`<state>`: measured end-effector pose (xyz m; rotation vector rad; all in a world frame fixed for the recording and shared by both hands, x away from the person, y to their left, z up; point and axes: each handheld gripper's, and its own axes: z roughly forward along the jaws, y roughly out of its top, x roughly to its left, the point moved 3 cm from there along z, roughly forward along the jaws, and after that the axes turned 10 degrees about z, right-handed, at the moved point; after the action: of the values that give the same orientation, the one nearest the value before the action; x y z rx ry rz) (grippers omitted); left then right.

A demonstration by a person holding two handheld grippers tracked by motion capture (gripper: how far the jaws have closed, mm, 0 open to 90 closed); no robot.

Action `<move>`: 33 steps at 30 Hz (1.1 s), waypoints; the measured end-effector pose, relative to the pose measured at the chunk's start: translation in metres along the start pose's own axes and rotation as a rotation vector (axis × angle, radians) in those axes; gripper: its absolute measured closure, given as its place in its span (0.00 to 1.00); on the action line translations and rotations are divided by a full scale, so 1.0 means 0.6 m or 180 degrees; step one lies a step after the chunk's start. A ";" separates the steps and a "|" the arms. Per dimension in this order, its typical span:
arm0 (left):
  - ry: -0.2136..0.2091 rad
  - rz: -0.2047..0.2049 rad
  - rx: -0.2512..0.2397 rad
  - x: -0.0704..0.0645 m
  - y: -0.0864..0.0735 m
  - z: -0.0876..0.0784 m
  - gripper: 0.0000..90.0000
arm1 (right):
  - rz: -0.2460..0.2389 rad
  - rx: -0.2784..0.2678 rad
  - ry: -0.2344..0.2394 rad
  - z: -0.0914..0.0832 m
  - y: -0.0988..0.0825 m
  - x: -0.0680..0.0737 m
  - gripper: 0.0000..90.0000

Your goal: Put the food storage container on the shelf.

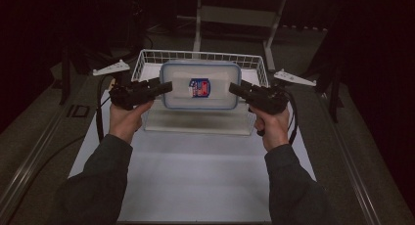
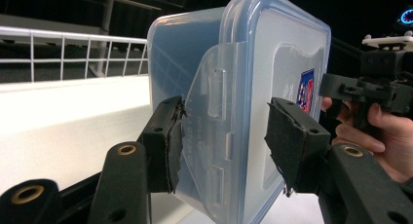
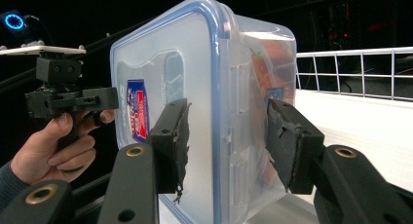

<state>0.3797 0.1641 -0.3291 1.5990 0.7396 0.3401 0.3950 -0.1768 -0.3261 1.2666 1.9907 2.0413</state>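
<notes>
A clear plastic box with a blue-rimmed lid hangs in the air over a white wire basket. A red and blue sticker marks the lid. My left gripper is shut on the box's left end and my right gripper on its right end. In the left gripper view the jaws clamp the box at its side clip. The right gripper view has its jaws pressed on lid and base of the box; something red shows through the wall.
The basket stands at the far end of a white table top, its wire wall beside the box. Dark floor, cables and a table frame lie beyond. The person's sleeves reach in from the near edge.
</notes>
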 end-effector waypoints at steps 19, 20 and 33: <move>0.0062 -0.0204 0.0084 0.050 -0.004 0.040 0.54 | 0.0137 0.0032 -0.0154 0.033 0.009 -0.036 0.57; 0.0066 -0.0207 0.0090 0.052 -0.006 0.041 0.54 | 0.0141 0.0037 -0.0170 0.034 0.008 -0.038 0.57; 0.0174 -0.0326 -0.0020 0.065 -0.003 0.050 0.53 | 0.0177 0.0021 -0.0219 0.047 0.007 -0.048 0.56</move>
<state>0.4266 0.1657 -0.3437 1.5447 0.8582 0.3121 0.4316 -0.1696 -0.3417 1.3891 1.9559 1.9872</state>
